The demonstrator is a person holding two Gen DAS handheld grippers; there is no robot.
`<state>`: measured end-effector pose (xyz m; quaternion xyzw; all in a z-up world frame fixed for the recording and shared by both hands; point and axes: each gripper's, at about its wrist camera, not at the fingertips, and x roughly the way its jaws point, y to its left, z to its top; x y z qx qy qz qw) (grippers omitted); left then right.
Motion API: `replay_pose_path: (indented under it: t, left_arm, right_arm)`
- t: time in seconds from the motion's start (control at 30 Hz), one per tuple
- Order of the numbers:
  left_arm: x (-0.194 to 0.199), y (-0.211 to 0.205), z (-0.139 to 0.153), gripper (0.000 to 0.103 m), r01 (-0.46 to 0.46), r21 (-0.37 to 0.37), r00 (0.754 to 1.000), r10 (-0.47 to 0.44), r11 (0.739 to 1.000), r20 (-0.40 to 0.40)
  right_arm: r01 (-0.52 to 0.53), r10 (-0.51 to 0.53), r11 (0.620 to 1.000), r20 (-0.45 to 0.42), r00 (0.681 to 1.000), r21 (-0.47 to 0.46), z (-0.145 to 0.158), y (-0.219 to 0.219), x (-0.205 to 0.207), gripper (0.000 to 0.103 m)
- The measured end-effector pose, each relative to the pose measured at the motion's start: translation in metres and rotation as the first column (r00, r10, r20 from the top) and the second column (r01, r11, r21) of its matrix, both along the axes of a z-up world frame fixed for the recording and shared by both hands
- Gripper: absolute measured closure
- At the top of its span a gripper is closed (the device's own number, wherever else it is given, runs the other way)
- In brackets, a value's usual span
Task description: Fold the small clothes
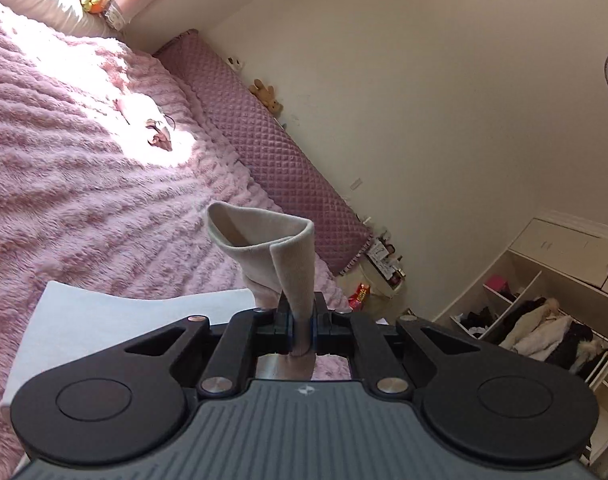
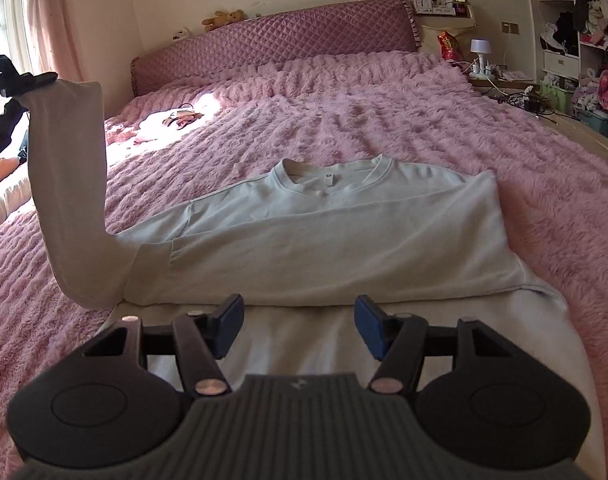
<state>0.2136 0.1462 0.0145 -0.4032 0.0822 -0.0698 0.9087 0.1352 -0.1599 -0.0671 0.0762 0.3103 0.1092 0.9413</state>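
A pale long-sleeved sweatshirt (image 2: 324, 240) lies flat on the pink fuzzy bedspread (image 2: 384, 120), collar toward the headboard, its right side folded in. My left gripper (image 1: 301, 320) is shut on the cuff of the left sleeve (image 1: 271, 240), which stands open above the jaws. In the right wrist view that sleeve (image 2: 67, 184) rises steeply from the bed to the left gripper (image 2: 35, 80) at the far left edge. My right gripper (image 2: 297, 328) is open just above the sweatshirt's lower hem, nothing between its fingers.
A quilted mauve headboard (image 2: 283, 36) spans the far side of the bed. A small crumpled garment (image 2: 179, 118) lies in a sunlit patch. A nightstand with a lamp (image 2: 482, 52) and cluttered shelves (image 2: 584, 20) stand at the right. Pillows (image 1: 43, 4) lie at the left view's top.
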Motion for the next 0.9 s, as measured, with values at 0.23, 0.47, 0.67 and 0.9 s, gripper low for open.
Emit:
replay_pose_path:
  t: [0.23,0.47,0.67,0.9]
  left_arm:
    - [0.044,-0.125,-0.067,0.095,0.231,0.043,0.966,-0.224,0.972,-0.126]
    - [0.064,-0.22,-0.135,0.094,0.381,0.232,0.896,-0.296,0.895,-0.33]
    - [0.05,-0.256,-0.142,0.068,0.54,0.323,0.812,-0.379,0.777,-0.444]
    - [0.004,-0.186,-0.094,0.041,0.476,0.457,0.876,-0.356,0.751,-0.326]
  right_arm:
    - [0.121,-0.121,0.993,-0.008,0.993,0.014,-0.005,-0.082,-0.014,0.045]
    - [0.196,-0.196,0.98,-0.047,0.979,-0.022,-0.021,-0.142,-0.028,0.045]
    - [0.242,-0.242,0.97,-0.064,0.968,-0.006,-0.034,-0.159,-0.026,0.045]
    - [0.161,-0.161,0.986,-0.008,0.987,0.048,-0.023,-0.14,0.011,0.049]
